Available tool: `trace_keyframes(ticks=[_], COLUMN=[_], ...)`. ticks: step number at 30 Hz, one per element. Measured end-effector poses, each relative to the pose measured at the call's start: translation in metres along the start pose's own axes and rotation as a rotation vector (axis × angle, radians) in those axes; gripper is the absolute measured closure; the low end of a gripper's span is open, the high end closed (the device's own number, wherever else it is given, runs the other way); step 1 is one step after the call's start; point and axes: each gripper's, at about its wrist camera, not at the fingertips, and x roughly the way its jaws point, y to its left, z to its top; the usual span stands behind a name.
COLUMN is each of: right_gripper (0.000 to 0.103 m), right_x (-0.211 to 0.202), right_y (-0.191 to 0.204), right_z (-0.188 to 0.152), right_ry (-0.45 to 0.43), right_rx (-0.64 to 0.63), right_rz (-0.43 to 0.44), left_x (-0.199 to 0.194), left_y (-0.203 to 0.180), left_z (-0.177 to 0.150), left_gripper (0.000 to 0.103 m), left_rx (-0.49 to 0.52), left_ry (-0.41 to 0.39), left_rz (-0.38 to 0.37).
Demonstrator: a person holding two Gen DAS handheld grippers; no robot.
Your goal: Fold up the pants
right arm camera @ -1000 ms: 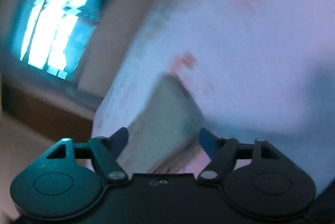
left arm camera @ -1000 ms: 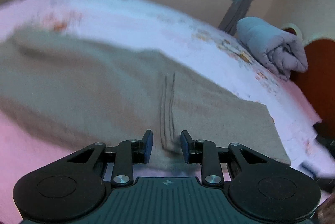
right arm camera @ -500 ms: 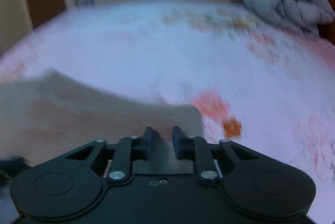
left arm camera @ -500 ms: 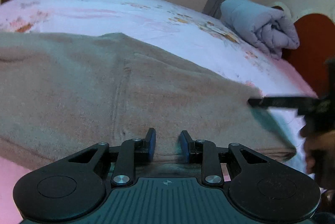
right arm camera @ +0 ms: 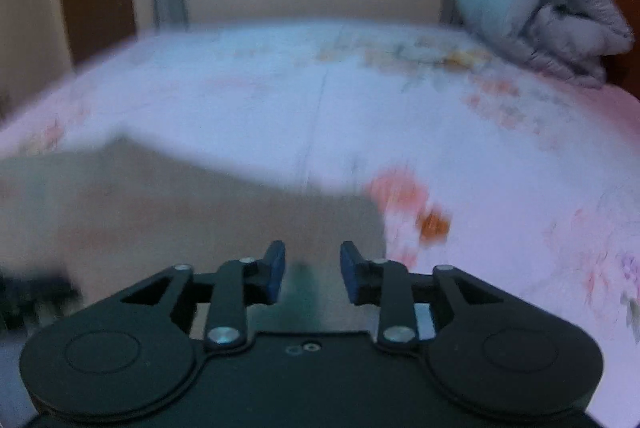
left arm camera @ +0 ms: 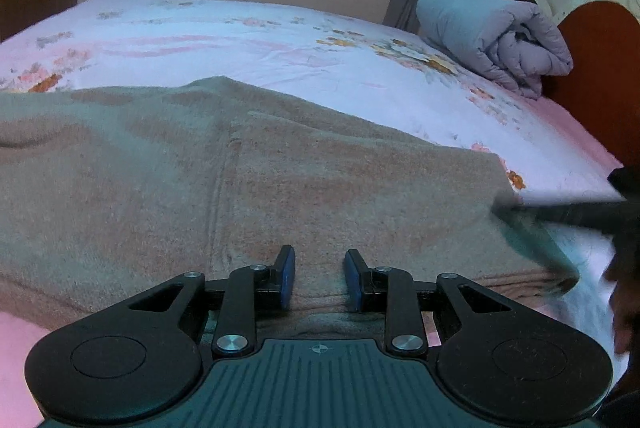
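The beige pants point(left arm camera: 280, 187) lie spread across the near part of the bed, with a seam running up the middle. My left gripper point(left arm camera: 320, 276) is at their near edge, its jaws narrow and shut on a fold of the fabric. At the right end of the pants a dark, blurred finger point(left arm camera: 568, 214) of my right gripper reaches in over the corner. In the right wrist view the pants point(right arm camera: 200, 211) fill the lower left. My right gripper point(right arm camera: 312, 272) is over their right corner, its jaws opening, with the fabric lying between the pads and not pinched.
The floral pink and white bed sheet point(left arm camera: 280, 39) stretches away behind the pants. A rolled grey quilt point(left arm camera: 492, 35) lies at the far right by the brown headboard point(left arm camera: 600, 67). A hand point(left arm camera: 624, 292) shows at the right edge. A wall and window stand beyond the bed.
My right gripper rolled upright, swung to the pants' right corner and closed there, then its jaws parted again. My left gripper kept its hold and shifted a little along the bed.
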Motion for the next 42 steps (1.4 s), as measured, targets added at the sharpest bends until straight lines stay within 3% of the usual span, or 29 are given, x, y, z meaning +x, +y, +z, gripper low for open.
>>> trace_keyframes(ticks=[3,7,9,10,11,12,14,16,21,24,29,33,39,40,41,42], right_gripper=[0.078,0.073,0.073,0.072,0.071,0.070,0.067,0.052,0.050,0.050,0.049,0.049,0.049,0.048,0.048,0.048], right_x=[-0.006,-0.042,-0.061,-0.069,-0.077,-0.084,-0.090,-0.092,-0.091,-0.082,-0.071,-0.066,-0.059,-0.057,-0.055,-0.052], right_y=[0.007,0.009,0.013,0.015,0.016,0.015,0.016,0.020,0.053,0.079,0.111,0.120,0.120,0.122,0.126,0.131], right_z=[-0.005,-0.005,-0.011,-0.014,-0.017,-0.016,-0.017,-0.018,-0.019,-0.016,-0.011,-0.007,-0.005,-0.005,-0.005,-0.005], right_ry=[0.003,-0.087,-0.124,-0.139,-0.147,-0.157,-0.180,-0.186,-0.202,-0.184,-0.159,-0.159,-0.166,-0.165,-0.165,-0.162], right_rx=[-0.042,0.015,0.021,0.023,0.025,0.030,0.037,0.051,0.074,0.063,0.022,0.022,0.099,0.105,0.115,0.116], right_rz=[-0.023,0.008,0.020,0.035,0.043,0.045,0.053,0.059,0.115,0.154,0.182,0.158,0.087,0.086,0.093,0.101], left_x=[-0.001,-0.014,-0.034,-0.045,-0.059,-0.071,-0.089,-0.107,-0.135,-0.132,-0.101,-0.077,-0.046,-0.045,-0.045,-0.046], left_y=[-0.005,-0.003,0.000,0.004,0.013,0.025,0.055,0.097,0.198,0.252,0.308,0.334,0.348,0.345,0.345,0.348], left_z=[-0.002,0.004,0.006,0.006,0.005,0.003,0.002,0.000,-0.008,-0.014,-0.030,-0.028,-0.016,-0.017,-0.018,-0.021], left_gripper=[0.075,0.074,0.057,0.022,0.001,0.000,0.000,0.000,0.001,0.011,0.014,0.014,0.013,0.022,0.051,0.053], left_rx=[0.037,0.038,0.063,0.077,0.086,0.089,0.064,-0.012,-0.230,-0.380,-0.596,-0.652,-0.681,-0.681,-0.679,-0.703], left_ry=[-0.007,-0.014,-0.058,-0.088,-0.125,-0.159,-0.172,-0.180,-0.218,-0.225,-0.202,-0.201,-0.206,-0.218,-0.217,-0.217], left_rz=[0.017,0.008,0.022,0.040,0.075,0.106,0.144,0.194,0.282,0.246,0.127,0.042,0.022,0.034,0.064,0.045])
